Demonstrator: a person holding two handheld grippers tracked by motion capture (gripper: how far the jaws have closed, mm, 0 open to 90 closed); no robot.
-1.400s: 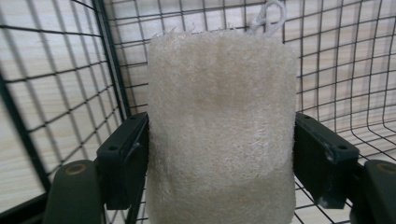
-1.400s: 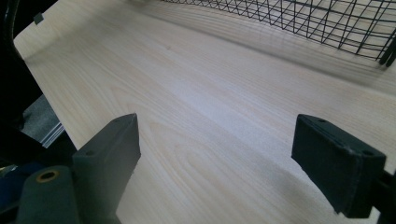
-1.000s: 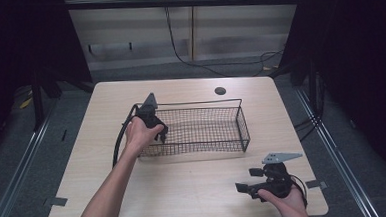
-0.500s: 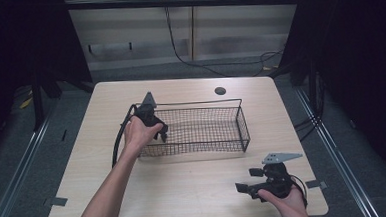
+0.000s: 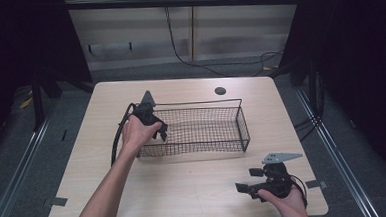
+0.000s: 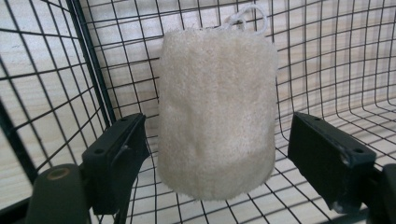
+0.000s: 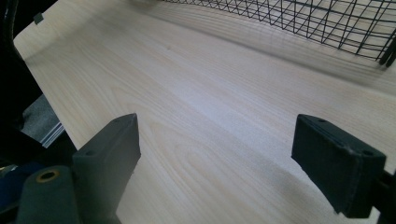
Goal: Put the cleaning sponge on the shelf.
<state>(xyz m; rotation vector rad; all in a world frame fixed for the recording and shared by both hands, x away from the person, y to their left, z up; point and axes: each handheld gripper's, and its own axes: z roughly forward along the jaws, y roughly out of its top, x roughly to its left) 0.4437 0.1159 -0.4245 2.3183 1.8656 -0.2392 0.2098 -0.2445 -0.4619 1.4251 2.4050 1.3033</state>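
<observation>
A cream loofah sponge [image 6: 215, 112] with a white cord loop lies inside the black wire basket [image 5: 243, 122], close to its left end wall [image 6: 88, 60]. My left gripper [image 5: 157, 133] reaches down into that end of the basket. In the left gripper view it [image 6: 224, 144] stands open, one jaw on each side of the sponge with a gap on both sides. My right gripper [image 5: 248, 180] hovers low over the front right of the table. It [image 7: 224, 149] is open with only bare wood between its jaws.
The light wooden table [image 5: 195, 198] carries the basket in its middle. A round dark hole [image 5: 220, 91] marks the far side of the tabletop. A black cable [image 5: 116, 137] trails from the left gripper. The table's front left edge [image 7: 42, 70] runs close to the right gripper.
</observation>
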